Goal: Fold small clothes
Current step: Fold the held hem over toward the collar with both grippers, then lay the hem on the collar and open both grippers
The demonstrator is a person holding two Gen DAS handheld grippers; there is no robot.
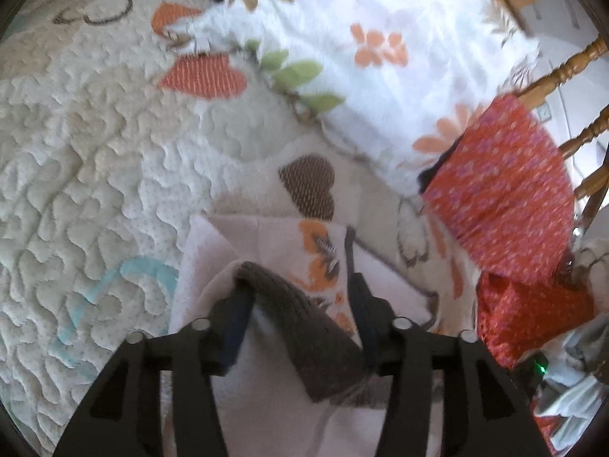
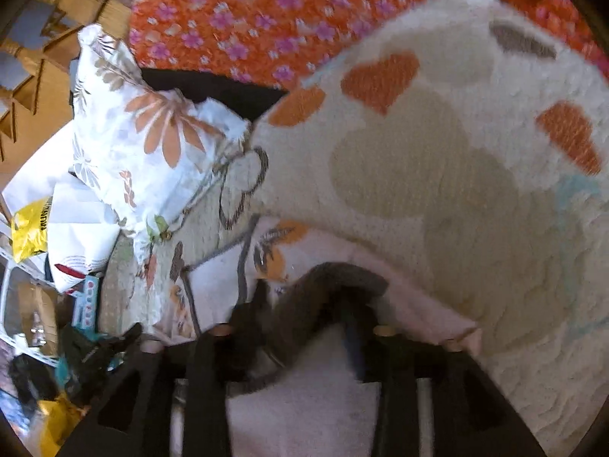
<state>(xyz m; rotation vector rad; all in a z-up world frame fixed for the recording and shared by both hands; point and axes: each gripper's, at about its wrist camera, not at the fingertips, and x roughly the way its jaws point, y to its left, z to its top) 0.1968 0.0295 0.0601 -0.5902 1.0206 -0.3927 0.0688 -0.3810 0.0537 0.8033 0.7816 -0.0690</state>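
A small pale pink garment (image 1: 228,243) with an orange butterfly print and a grey ribbed band (image 1: 304,327) lies folded on the quilted bedspread (image 1: 95,152). In the left wrist view my left gripper (image 1: 300,283) stands open. The grey band lies loose between its fingers and leans on the left one. In the right wrist view the same garment (image 2: 304,400) fills the lower middle. Its grey band (image 2: 327,278) arches up between the parted fingers of my right gripper (image 2: 304,297), which is open and not pressing on it.
A white floral pillow (image 1: 380,57) lies beyond the garment, with a red flowered cloth (image 1: 506,190) to its right against wooden spindles (image 1: 563,68). In the right wrist view the pillow (image 2: 144,133) is at left, above bags and clutter (image 2: 30,224) off the bed's edge.
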